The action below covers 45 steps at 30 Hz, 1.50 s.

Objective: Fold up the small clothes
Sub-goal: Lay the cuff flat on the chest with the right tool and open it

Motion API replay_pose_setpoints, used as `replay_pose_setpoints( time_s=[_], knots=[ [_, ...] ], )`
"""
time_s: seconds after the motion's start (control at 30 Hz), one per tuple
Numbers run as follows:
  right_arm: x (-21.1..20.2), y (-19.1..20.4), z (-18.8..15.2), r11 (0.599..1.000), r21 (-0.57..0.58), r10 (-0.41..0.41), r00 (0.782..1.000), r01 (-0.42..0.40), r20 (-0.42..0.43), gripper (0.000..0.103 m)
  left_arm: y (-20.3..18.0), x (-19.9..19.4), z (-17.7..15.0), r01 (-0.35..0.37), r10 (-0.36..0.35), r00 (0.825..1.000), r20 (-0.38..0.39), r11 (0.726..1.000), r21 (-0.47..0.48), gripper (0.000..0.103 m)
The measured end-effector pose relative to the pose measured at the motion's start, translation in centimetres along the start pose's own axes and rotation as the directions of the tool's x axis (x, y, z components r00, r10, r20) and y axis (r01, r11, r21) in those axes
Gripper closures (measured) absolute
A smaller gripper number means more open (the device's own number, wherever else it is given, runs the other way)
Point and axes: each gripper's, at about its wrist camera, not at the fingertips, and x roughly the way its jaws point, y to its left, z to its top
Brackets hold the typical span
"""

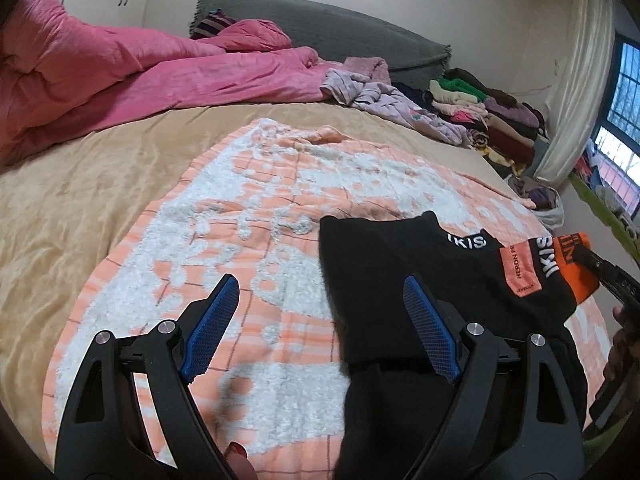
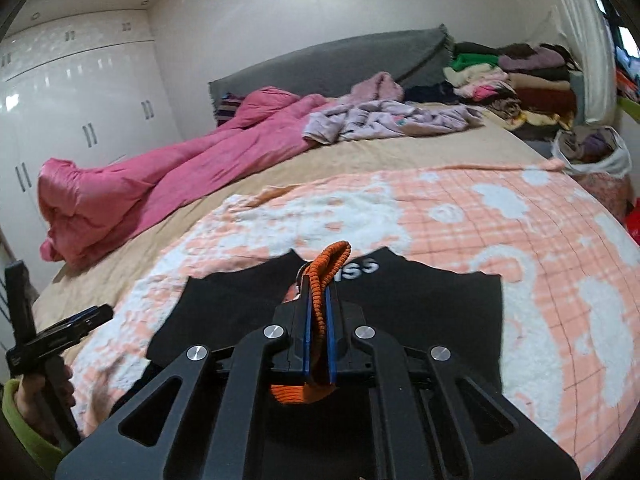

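My left hand-held gripper (image 1: 316, 300) hangs with its blue pads wide apart over the orange-and-white blanket (image 1: 248, 208) on the bed; nothing is between them. Just to its right lies the black garment (image 1: 384, 264), spread on the blanket, its edge under the right pad. My right hand-held gripper (image 2: 319, 300) is clamped on the garment's orange cuff (image 2: 332, 256), in front of the black cloth.

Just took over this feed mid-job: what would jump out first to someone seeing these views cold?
The black garment with white lettering lies on the peach-and-white blanket, its orange cuff clamped in the right gripper. The left gripper hangs open over the garment's left edge. Behind, a pink duvet sprawls across the bed.
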Motion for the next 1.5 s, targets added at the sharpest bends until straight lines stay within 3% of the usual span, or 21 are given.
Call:
replay_pose_setpoints(
  time_s=[0.33,0.6,0.83,1.03,1.13,1.5],
  knots=[
    [0.3,-1.2,-0.4,0.999,0.013,-0.037,0.999,0.038,-0.031,0.098,-3.0,0.8,-0.6,0.001,-0.001,1.000,-0.005,0.995,0.097,0.026],
    [0.1,-2.0,-0.5,0.999,0.011,-0.048,0.998,0.049,-0.045,0.098,-6.3,2.5,0.1,0.000,0.008,0.998,-0.063,0.993,0.120,0.026],
    [0.0,-3.7,-0.7,0.994,0.063,-0.088,0.993,0.093,-0.072,0.094,-9.5,6.4,-1.3,0.009,0.017,0.985,-0.171,0.988,0.152,0.026],
    [-0.5,-4.5,-0.7,0.991,0.091,-0.091,0.993,0.097,-0.072,0.090,-10.8,7.3,-2.5,0.003,0.037,0.984,-0.174,0.975,0.224,0.026],
    [0.2,-3.5,-1.1,0.995,0.049,-0.084,0.991,0.089,-0.104,0.076,-10.7,7.7,-3.0,0.007,0.039,0.980,-0.196,0.973,0.229,0.026],
    [3.7,1.3,-4.2,0.988,-0.154,-0.057,0.965,0.018,-0.255,0.067,-10.6,7.8,-3.3,0.018,0.040,0.976,-0.213,0.965,0.262,0.026]
  ],
)
